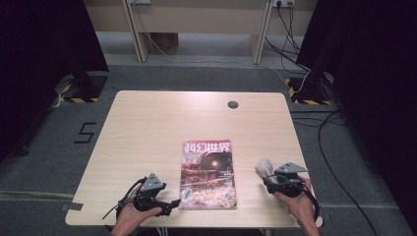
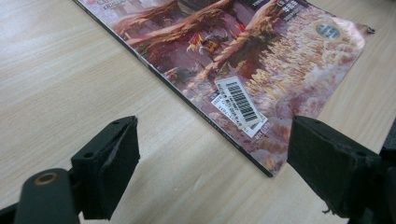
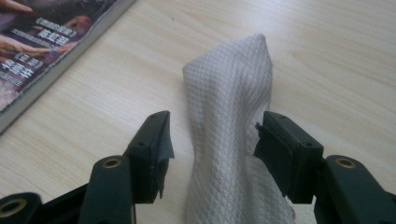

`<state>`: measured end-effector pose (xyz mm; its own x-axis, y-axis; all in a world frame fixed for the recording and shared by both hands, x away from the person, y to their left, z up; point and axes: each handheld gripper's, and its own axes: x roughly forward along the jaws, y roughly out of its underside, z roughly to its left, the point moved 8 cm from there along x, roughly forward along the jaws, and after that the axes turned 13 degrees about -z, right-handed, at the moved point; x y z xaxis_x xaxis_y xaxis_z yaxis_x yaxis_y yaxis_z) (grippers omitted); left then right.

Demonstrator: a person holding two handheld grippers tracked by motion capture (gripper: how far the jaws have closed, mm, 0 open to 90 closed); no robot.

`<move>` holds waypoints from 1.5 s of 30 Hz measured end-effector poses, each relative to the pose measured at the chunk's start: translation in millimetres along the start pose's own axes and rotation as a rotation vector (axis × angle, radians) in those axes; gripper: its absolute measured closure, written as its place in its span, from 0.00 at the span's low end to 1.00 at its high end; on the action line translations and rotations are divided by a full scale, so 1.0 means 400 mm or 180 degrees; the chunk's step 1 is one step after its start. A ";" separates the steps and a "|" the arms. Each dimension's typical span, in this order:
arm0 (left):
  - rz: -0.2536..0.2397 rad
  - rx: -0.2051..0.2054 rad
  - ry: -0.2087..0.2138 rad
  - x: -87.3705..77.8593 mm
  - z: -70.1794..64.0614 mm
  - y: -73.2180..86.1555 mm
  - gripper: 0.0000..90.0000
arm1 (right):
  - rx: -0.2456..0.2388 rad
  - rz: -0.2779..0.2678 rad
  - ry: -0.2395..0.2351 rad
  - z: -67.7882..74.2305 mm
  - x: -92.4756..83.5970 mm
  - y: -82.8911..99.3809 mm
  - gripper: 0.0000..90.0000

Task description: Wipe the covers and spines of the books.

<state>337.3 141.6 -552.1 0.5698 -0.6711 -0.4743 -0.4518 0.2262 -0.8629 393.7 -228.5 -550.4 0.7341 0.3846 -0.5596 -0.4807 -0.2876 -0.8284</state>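
Two hand-held grippers work at a pale wood worktop (image 1: 147, 128), w/ a magazine (image 1: 207, 174) lying flat near its front edge as the landmark.

High view: the left gripper (image 1: 169, 205) sits just beside the magazine's lower left corner, low over the worktop, held by the left hand (image 1: 132, 216), forearm coming in from the bottom edge. The right gripper (image 1: 269, 178) is well to the right of the magazine, held by the right hand (image 1: 300, 199), pointing away from the person. A white cloth (image 1: 264, 168) lies bunched at its tip, apart from the magazine.

Left gripper view adds detail: the magazine (image 2: 243, 60) cover is reddish-brown art w/ a barcode sticker (image 2: 240, 100) near the corner closest to the gripper. The left gripper (image 2: 212, 161) is open, jaws wide apart; that corner lies between them but slightly beyond the pads, not touched.

Right gripper view adds what the high view can't resolve: the cloth (image 3: 231, 140) has a woven waffle texture and stands up in a narrow ridge between the jaws of the right gripper (image 3: 212, 140). The right pad looks to touch the fabric; a gap shows between the left pad and the cloth, so not clamped yet. The magazine's edge (image 3: 46, 70) sits at the upper left, well apart from the cloth.
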 end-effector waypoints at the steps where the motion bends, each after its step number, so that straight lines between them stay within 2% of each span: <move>1: 0.0022 0.0008 -0.0015 0.003 0.003 0.001 0.18 | -0.0005 0.0020 0.0001 -0.002 0.001 0.003 0.50; 4: 0.0019 0.0003 -0.0037 0.009 0.007 -0.001 0.18 | 0.0006 0.0037 -0.0003 -0.006 0.003 0.007 0.52; 7: 0.0019 -0.0004 -0.0057 0.016 0.010 -0.003 0.18 | 0.0018 0.0062 -0.0002 -0.019 0.010 0.011 0.59; 11: 0.0001 0.0005 -0.0056 0.019 0.009 -0.007 0.18 | 0.0109 0.0071 0.0005 -0.031 0.020 0.011 0.66; 16: 0.0019 0.0062 -0.0040 0.037 0.003 -0.012 0.18 | 0.0036 0.0044 0.0013 -0.034 0.023 0.007 0.78; 17: 0.0023 0.0080 -0.0039 0.045 -0.001 -0.013 0.18 | 0.0023 -0.0019 0.0008 -0.032 0.020 -0.001 0.83; 20: 0.0034 0.0105 -0.0033 0.056 -0.005 -0.013 0.19 | -0.0006 -0.0069 -0.0005 -0.029 0.015 -0.012 0.84; 21: 0.0044 0.0113 -0.0032 0.061 -0.008 -0.014 0.19 | 0.0010 -0.0175 -0.0038 -0.019 0.010 -0.031 0.85; 26: 0.0076 0.0150 -0.0033 0.080 -0.015 -0.014 0.19 | -0.0024 -0.0299 -0.0112 0.008 0.013 -0.068 0.85; 27: 0.0097 0.0166 -0.0023 0.082 -0.019 -0.011 0.20 | -0.0087 -0.0345 -0.0198 0.033 0.024 -0.092 0.85; 30: 0.0127 0.0184 0.0018 0.079 -0.029 -0.005 0.20 | -0.0204 -0.0353 -0.0295 0.073 0.041 -0.120 0.85; 36: 0.0158 0.0265 -0.0068 0.075 -0.021 -0.001 0.21 | -0.0419 -0.0373 -0.0512 0.169 0.112 -0.180 0.85; 37: 0.0158 0.0265 -0.0068 0.075 -0.021 -0.001 0.21 | -0.0419 -0.0373 -0.0512 0.169 0.112 -0.180 0.85; 38: 0.0176 0.0267 -0.0075 0.076 -0.021 0.002 0.21 | -0.0457 -0.0360 -0.0548 0.186 0.126 -0.188 0.85; 39: 0.0182 0.0259 -0.0070 0.076 -0.022 0.005 0.21 | -0.0474 -0.0333 -0.0638 0.224 0.156 -0.200 0.85; 43: 0.0204 0.0291 -0.0071 0.078 -0.024 0.007 0.20 | -0.0605 -0.0254 -0.0746 0.285 0.223 -0.212 0.84; 45: 0.0217 0.0243 -0.0068 0.077 -0.023 0.010 0.20 | -0.0629 -0.0165 -0.0777 0.308 0.254 -0.208 0.83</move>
<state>346.7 115.1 -568.5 0.5543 -0.6374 -0.5352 -0.4369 0.3244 -0.8389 449.2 -57.2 -541.7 0.6069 0.5956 -0.5263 -0.3257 -0.4177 -0.8482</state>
